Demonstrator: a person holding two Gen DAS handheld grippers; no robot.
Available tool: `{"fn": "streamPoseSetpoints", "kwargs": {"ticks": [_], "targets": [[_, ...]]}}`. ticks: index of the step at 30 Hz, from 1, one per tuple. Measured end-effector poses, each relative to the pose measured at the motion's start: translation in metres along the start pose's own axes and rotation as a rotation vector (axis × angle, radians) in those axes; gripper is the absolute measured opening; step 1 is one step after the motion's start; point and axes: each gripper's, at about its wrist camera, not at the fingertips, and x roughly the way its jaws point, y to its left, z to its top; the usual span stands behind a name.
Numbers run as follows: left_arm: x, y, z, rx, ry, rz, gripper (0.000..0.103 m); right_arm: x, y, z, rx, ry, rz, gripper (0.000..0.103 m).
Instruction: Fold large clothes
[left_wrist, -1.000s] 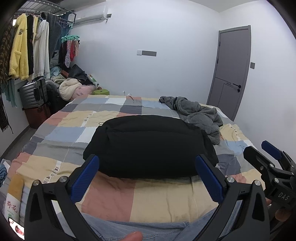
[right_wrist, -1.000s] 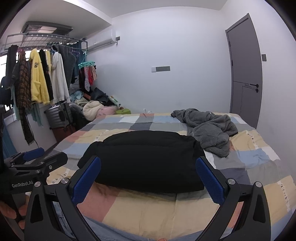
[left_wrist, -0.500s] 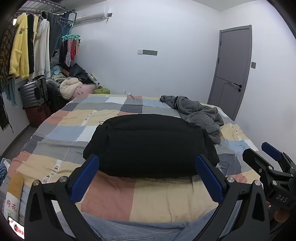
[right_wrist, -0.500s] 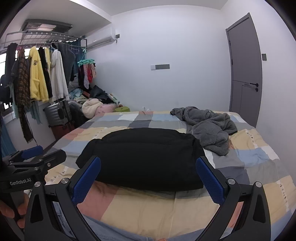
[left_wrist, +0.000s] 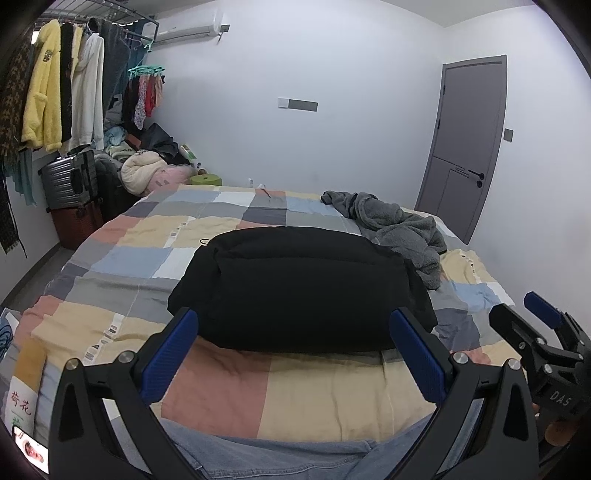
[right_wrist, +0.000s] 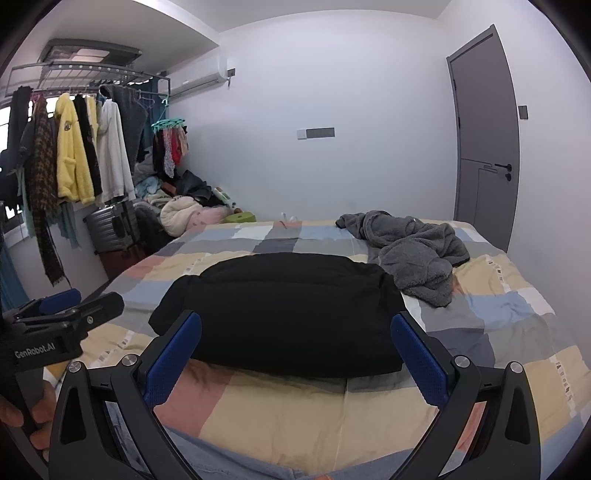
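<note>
On the left, coats hang from a rack above a suitcase, and the left gripper hovers over the near edge of the bed, fingers spread wide and holding nothing. At mid-bed lies the black garment, folded into a thick bundle, with both grippers short of it. Further right, a grey fleece sits crumpled near the door, and the right gripper is likewise released and empty.

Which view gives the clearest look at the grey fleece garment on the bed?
The right wrist view: the grey fleece garment lies whole and unobstructed beyond the folded black garment. In the left wrist view it is also visible, but more foreshortened.
</note>
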Motion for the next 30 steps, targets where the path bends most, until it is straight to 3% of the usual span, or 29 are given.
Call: {"fn": "streamPoseSetpoints", "kwargs": {"ticks": [30], "targets": [[0.0043, -0.0031, -0.0068, 0.017, 0.020, 0.009, 0.103, 0.0020, -0.0018, -0.0075, 0.010, 0.015, 0.002, 0.103]]}}
